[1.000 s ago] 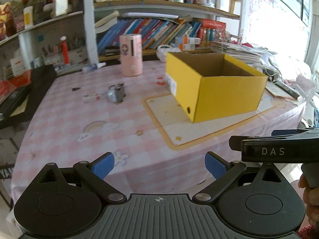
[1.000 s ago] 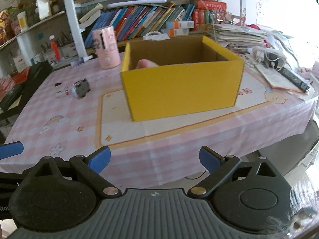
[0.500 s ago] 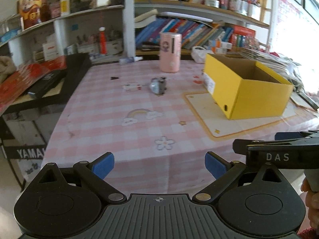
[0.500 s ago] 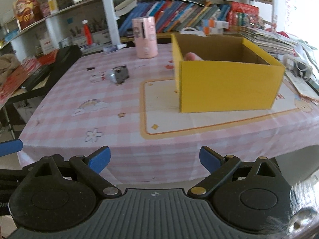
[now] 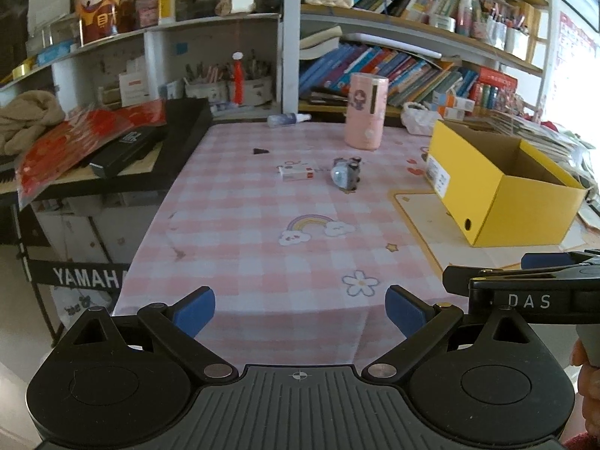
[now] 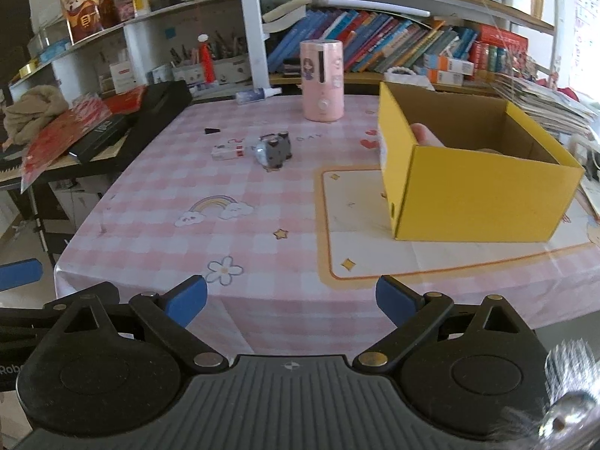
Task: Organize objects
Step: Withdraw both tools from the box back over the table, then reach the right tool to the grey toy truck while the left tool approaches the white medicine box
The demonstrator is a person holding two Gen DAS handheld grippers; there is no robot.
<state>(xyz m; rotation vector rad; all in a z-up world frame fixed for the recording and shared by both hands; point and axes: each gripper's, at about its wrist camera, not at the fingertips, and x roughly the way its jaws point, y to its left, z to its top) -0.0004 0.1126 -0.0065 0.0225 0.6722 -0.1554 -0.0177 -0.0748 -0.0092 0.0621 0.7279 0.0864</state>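
Both tongs, left gripper (image 5: 300, 309) and right gripper (image 6: 290, 298), hover side by side, spread wide, empty, before the table (image 5: 262, 262)

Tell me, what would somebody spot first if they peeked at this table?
Probably the big yellow box, open on top, sitting on a cream mat at the right side of the pink checked tablecloth. Next, the tall pink canister standing at the far edge by the bookshelf, with a little grey toy lying in front of it. Both tongs hover open near the front edge, holding nothing.
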